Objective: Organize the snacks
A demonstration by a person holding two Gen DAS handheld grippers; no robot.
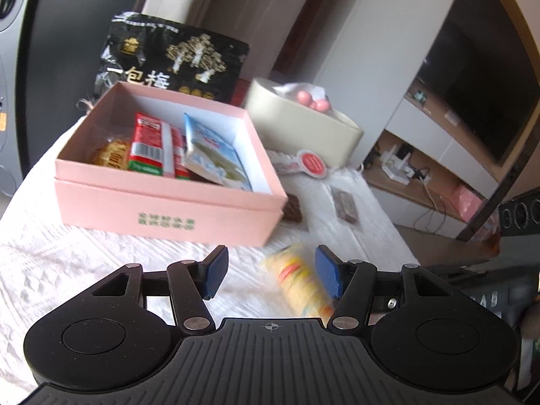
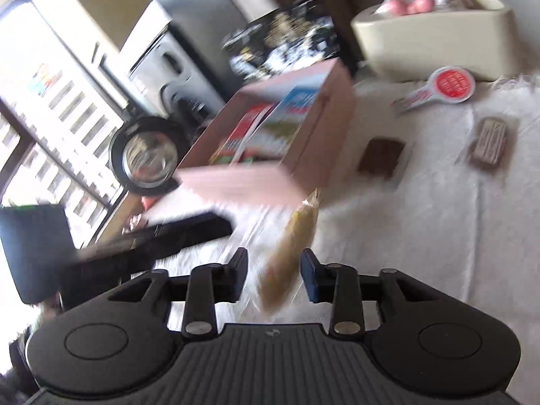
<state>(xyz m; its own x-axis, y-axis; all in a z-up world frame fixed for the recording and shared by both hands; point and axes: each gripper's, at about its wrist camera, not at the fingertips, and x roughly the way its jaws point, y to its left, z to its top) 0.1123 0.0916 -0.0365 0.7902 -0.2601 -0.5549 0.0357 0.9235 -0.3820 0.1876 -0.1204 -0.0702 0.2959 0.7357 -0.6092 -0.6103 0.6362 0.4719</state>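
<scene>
Left gripper [image 1: 268, 271]: nearest the camera, jaws apart, nothing between the pads.
Right gripper [image 2: 274, 271]: jaws apart; yellowish wrapped snack [image 2: 290, 256] lies between them, pads not touching it, view blurred.
White cloth [image 1: 84, 263]: covers the table.
Pink box [image 1: 168, 202]: open, holds red cartons [image 1: 150, 145] and blue-white packet [image 1: 216, 155].
Cream container [image 1: 303, 125]: behind the box, pink balls [image 1: 312, 99] inside.
Brown bars [image 2: 381, 157]: on the cloth, beside the box.
</scene>
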